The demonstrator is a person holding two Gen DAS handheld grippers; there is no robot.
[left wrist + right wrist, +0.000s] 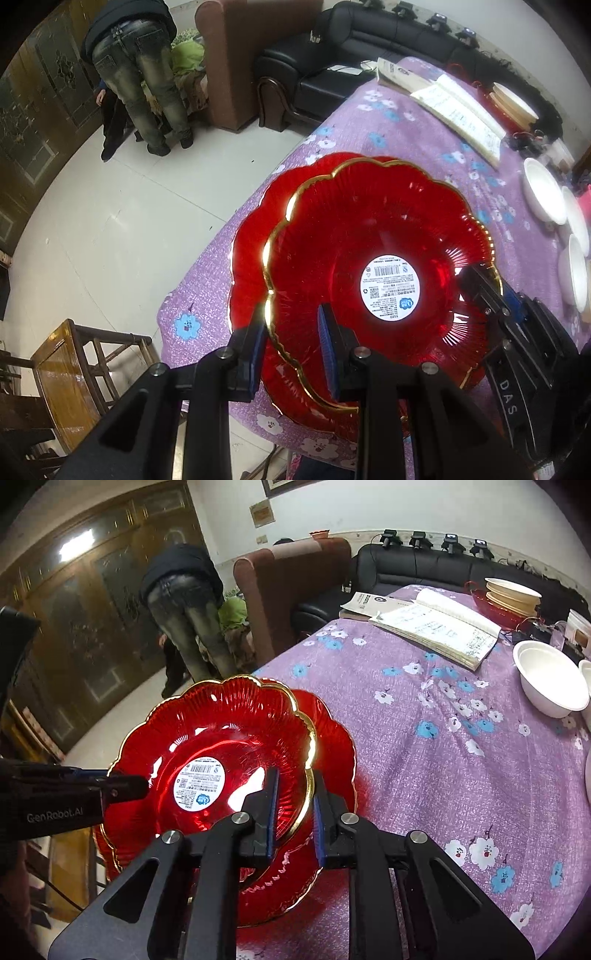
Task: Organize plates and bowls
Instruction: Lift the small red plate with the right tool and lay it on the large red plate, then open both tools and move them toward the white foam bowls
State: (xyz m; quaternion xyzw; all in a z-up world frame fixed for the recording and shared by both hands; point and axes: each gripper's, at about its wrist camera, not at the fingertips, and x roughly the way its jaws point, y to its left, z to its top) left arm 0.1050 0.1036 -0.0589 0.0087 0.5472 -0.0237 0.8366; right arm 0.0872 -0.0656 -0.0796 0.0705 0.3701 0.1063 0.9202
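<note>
**Desk:** Left wrist view first — what does it show?

**Photographer:** A red scalloped plate with a gold rim, held tilted above a second red plate that lies on the purple flowered tablecloth near the table's edge. The left gripper straddles the upper plate's near rim, one blue pad under it and one over it, pinching the rim. The right gripper clamps the opposite rim. A round white label sits at the plate's centre.

**Desk:** And from the right wrist?

**Photographer:** The right gripper has its fingers closed on the same plate's gold edge, with the lower plate showing beneath and to the right. The left gripper reaches in from the left onto the far rim. White bowls stand well apart at the table's right side, an open notebook lies beyond, and a stack of bowls sits at the far end
</note>
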